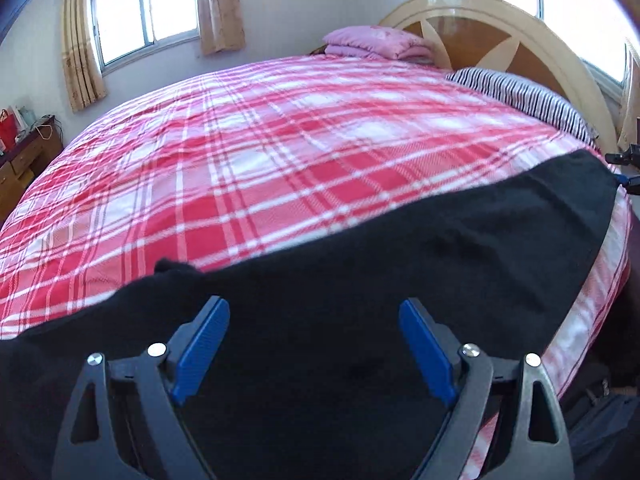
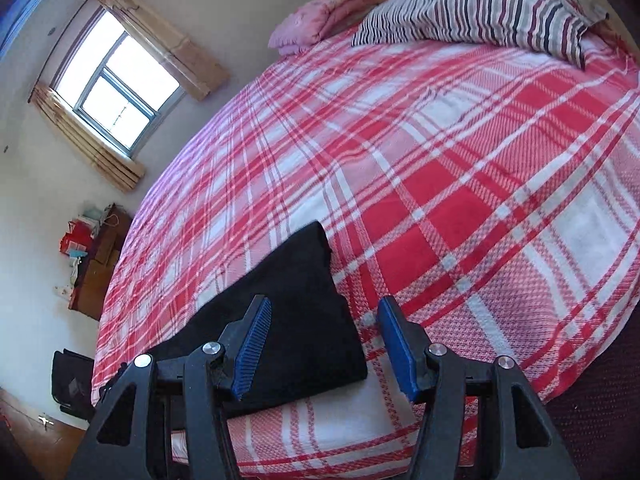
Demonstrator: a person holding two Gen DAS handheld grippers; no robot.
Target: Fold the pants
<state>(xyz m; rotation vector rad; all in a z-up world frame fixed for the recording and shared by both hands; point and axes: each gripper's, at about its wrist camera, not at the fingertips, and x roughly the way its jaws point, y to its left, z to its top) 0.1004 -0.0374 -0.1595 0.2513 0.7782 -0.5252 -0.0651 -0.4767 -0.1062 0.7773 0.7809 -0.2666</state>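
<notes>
Black pants (image 1: 400,248) lie stretched along the near edge of the bed, from lower left to far right in the left wrist view. My left gripper (image 1: 314,304) hovers open over their middle, blue pads wide apart with nothing pinched. A bit of my right gripper (image 1: 624,176) shows at the pants' far right end. In the right wrist view that end of the pants (image 2: 288,272) lies flat under my right gripper (image 2: 325,302). It is open: one pad over the cloth, the other over the bedcover.
The red and white plaid bedcover (image 1: 280,140) spreads wide beyond the pants. A striped pillow (image 2: 480,12) and a folded pink blanket (image 1: 372,42) sit by the headboard (image 1: 480,20). A wooden dresser (image 2: 100,264) and a black bag (image 2: 72,384) stand left of the bed.
</notes>
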